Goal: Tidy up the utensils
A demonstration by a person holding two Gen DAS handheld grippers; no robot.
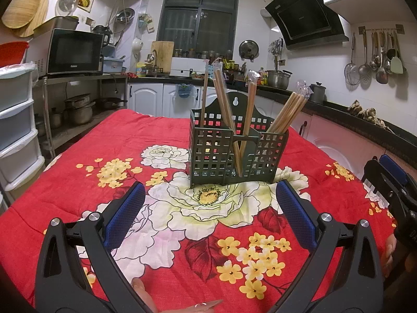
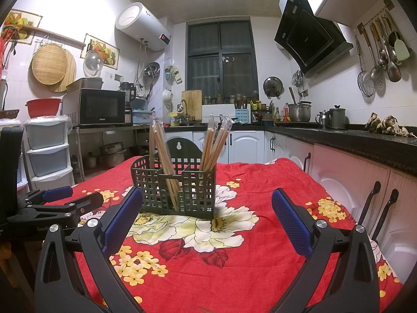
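Note:
A dark green slotted utensil holder [image 1: 235, 151] [image 2: 176, 189] stands upright on the red floral tablecloth [image 1: 182, 234] [image 2: 234, 260]. Several wooden chopsticks [image 1: 224, 101] [image 2: 163, 148], some with clear wrapping at their tips, lean in its compartments. My left gripper [image 1: 209, 214] is open in front of the holder, with nothing between its blue pads [image 1: 125, 211]. My right gripper [image 2: 207, 224] is also open and empty, a short way before the holder. The right gripper [image 1: 391, 182] also shows at the right edge of the left wrist view, and the left gripper [image 2: 57, 203] at the left edge of the right wrist view.
A black kitchen counter [image 2: 351, 135] with white cabinets runs along the back and right. A microwave [image 1: 75, 52] sits on a metal rack at the left, beside plastic drawers [image 1: 15, 120]. Ladles [image 1: 372, 57] hang on the right wall.

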